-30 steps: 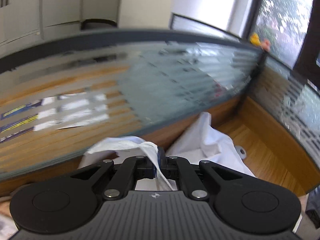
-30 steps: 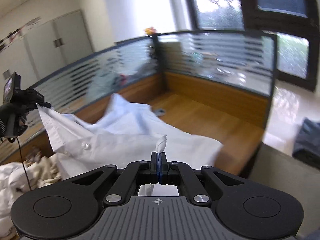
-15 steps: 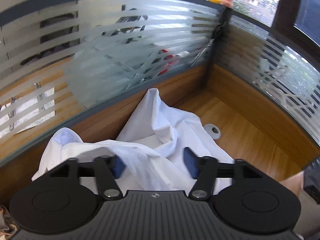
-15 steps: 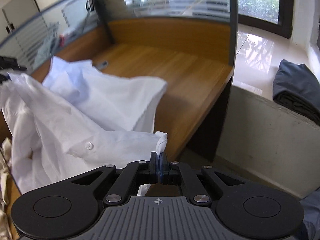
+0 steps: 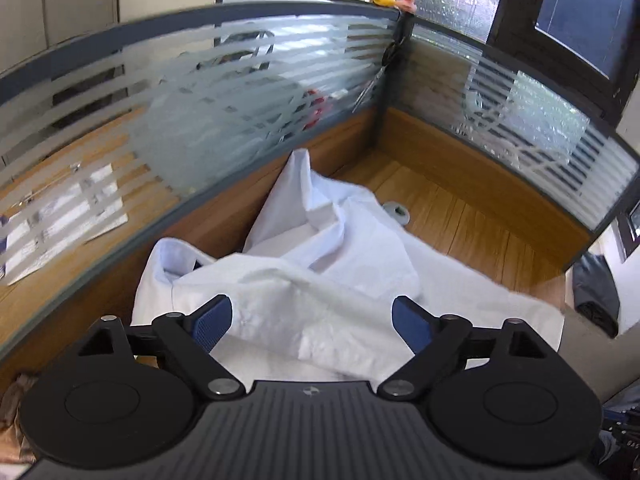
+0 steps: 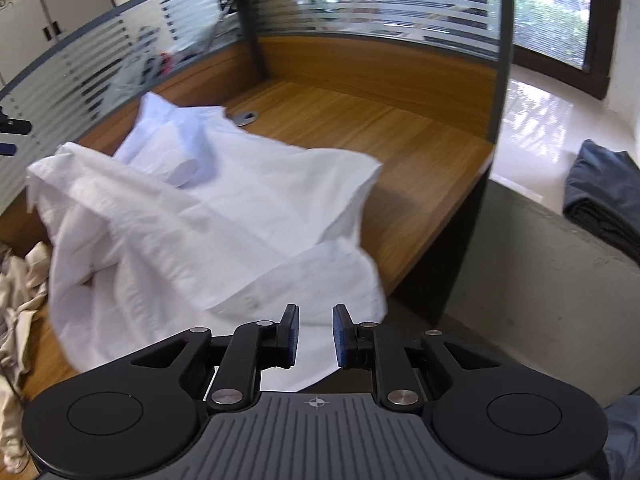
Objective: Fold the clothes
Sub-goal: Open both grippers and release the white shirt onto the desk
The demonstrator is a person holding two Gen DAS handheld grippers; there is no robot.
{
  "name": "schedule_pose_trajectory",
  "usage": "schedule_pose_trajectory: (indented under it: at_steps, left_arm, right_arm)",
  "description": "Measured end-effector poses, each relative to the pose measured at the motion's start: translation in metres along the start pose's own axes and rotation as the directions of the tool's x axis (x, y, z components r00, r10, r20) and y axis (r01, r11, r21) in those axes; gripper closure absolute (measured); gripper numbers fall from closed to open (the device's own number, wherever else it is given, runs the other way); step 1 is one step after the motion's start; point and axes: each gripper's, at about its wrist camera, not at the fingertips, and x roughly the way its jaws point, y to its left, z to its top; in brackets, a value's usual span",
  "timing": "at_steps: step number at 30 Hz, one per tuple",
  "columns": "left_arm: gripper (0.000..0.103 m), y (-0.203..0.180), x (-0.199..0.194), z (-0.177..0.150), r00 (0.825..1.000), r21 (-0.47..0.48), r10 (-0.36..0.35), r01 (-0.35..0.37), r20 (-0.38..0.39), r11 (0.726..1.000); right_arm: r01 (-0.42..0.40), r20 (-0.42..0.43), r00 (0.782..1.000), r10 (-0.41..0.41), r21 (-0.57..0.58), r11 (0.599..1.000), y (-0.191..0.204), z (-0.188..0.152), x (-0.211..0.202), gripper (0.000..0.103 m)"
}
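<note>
White shirt (image 6: 208,216): crumpled heap on wooden desk (image 6: 404,148), one edge hanging over front desk edge, upper part leaning against frosted-glass partition (image 5: 224,92).
Left gripper (image 5: 312,318): jaws spread wide, opening further; blue pads clear of cloth, shirt lying below gap, nothing gripped.
Right gripper (image 6: 314,334): jaws narrowly parted, opening; shirt hem behind gap, pads not pressing it.
Beige garment (image 6: 18,280): bunched at desk's left.
Dark folded cloth (image 6: 604,196): on ledge, well apart.
</note>
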Motion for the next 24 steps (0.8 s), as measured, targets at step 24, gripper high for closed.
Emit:
schedule_pose_trajectory:
  at_steps: [24]
  left_arm:
    - [0.015, -0.034, 0.112, -0.101, 0.979, 0.102, 0.121, -0.105, -0.166, 0.989]
  right_arm:
    - [-0.156, -0.158, 0.97, 0.187, 0.189, 0.97, 0.045, -0.054, 0.045, 0.063]
